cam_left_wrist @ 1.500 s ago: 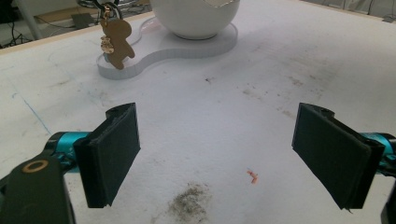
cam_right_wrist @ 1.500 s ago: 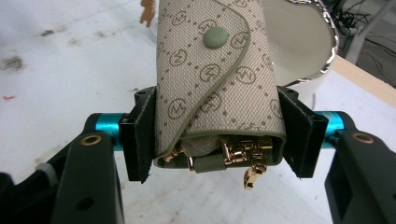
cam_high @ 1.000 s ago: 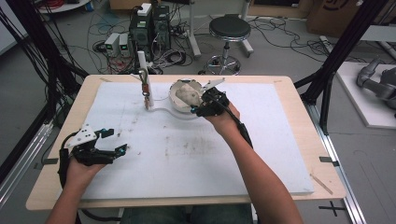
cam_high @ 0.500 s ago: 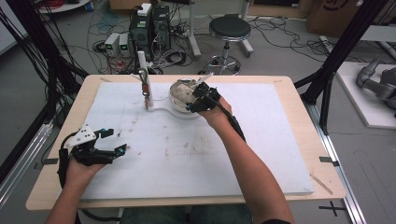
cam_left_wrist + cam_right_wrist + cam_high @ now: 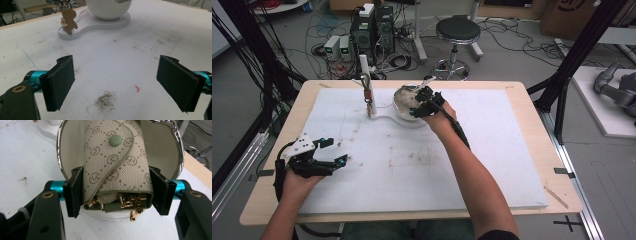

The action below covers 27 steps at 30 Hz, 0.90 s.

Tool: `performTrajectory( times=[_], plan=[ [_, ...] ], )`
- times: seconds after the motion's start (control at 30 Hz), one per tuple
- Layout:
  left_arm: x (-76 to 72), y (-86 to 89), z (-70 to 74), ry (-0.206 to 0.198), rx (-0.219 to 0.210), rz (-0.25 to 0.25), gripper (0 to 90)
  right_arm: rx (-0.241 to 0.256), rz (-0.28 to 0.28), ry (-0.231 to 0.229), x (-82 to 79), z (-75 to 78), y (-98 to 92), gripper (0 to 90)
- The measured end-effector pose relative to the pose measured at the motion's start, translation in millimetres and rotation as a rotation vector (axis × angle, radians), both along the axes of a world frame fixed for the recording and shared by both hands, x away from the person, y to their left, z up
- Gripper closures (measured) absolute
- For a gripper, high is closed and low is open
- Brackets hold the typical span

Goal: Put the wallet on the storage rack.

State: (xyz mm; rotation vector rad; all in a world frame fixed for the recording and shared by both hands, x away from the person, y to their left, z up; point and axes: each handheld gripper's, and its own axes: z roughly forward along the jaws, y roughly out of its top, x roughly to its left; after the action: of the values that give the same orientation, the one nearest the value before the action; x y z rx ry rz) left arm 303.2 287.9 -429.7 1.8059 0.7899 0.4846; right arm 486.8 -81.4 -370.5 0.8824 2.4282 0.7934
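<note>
At seven o'clock on the white-covered tabletop [image 5: 492, 150], the left tongs [image 5: 333, 153] gape wide, holding nothing. Farther off, at twelve o'clock, the right tongs [image 5: 117, 192] clamp a beige monogrammed fabric key pouch [image 5: 115, 157] inside the white chrome-rimmed bowl [image 5: 402, 104].

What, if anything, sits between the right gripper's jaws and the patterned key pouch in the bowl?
Nothing visible does. The right gripper has one jaw against each side of the key pouch, which lies in the white bowl. The bowl's rim lies outside both jaws.
</note>
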Motion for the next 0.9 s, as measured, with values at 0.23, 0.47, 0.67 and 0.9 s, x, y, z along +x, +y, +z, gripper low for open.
performTrajectory(
  times=[0.23,0.47,0.67,0.9],
  plan=[
    [0.5,-0.8,-0.6,0.001,-0.001,-0.003,15.0,-0.009,-0.019,-0.010,0.5,-1.1,0.9,33.7],
    [-0.2,-0.1,-0.2,0.000,0.001,-0.003,15.0,0.004,-0.019,-0.057,-3.4,4.6,0.1,28.4],
    [0.3,-1.0,-0.5,0.001,-0.001,-0.005,15.0,0.048,-0.021,-0.064,-11.5,16.2,-9.0,22.6],
    [0.7,-3.9,0.3,-0.003,0.003,-0.014,15.0,0.092,-0.004,-0.088,-30.0,27.2,-26.1,21.9]
  ],
)
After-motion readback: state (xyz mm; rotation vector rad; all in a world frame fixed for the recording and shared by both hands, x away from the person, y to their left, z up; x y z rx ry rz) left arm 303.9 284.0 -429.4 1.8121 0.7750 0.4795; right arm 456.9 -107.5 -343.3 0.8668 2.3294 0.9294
